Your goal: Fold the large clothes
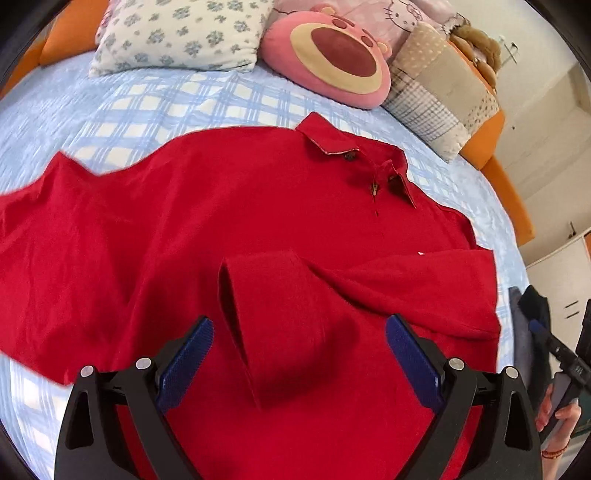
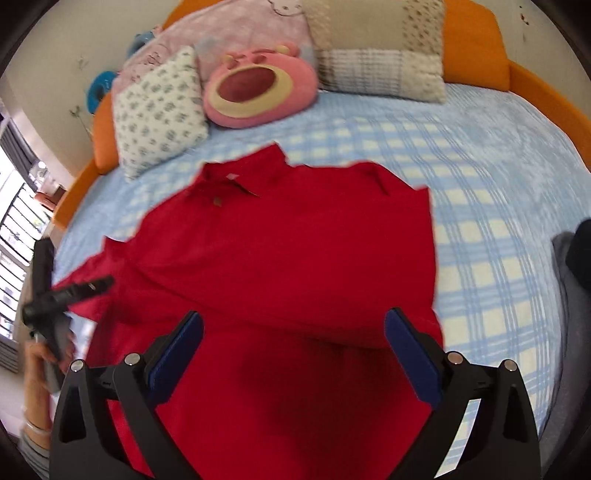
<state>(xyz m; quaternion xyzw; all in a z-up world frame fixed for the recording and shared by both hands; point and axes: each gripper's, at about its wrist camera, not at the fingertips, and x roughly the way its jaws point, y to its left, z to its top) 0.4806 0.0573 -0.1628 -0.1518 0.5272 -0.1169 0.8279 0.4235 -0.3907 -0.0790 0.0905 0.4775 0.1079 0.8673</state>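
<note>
Red polo shirt [image 1: 229, 229] spread front-up on blue plaid bedsheet [image 1: 155, 99], collar [image 1: 332, 140] toward the pillows, placket with dark buttons visible. One sleeve [image 1: 273, 317] folded inward across the chest, cuff opening facing the left wrist camera; opposite sleeve [image 1: 40, 192] lying out flat toward frame left. Shirt edges blurred in the right wrist view [image 2: 280, 251].

Left gripper [image 1: 299, 354]: jaws wide apart, blue pads [image 1: 188, 362] on either side of the folded sleeve, nothing clamped; contact with the cloth not determinable. Right gripper [image 2: 295, 350]: jaws likewise spread, hovering over the lower body of the shirt, gripping nothing.

Along the head of the bed: floral pillow [image 1: 177, 33], pink bear plush cushion [image 1: 332, 59], Hello Kitty pillow [image 1: 391, 14], beige patchwork pillow [image 1: 436, 92]. Orange bed frame [image 1: 495, 155] around the mattress. Brown teddy bear [image 1: 480, 44] behind the patchwork pillow.
</note>
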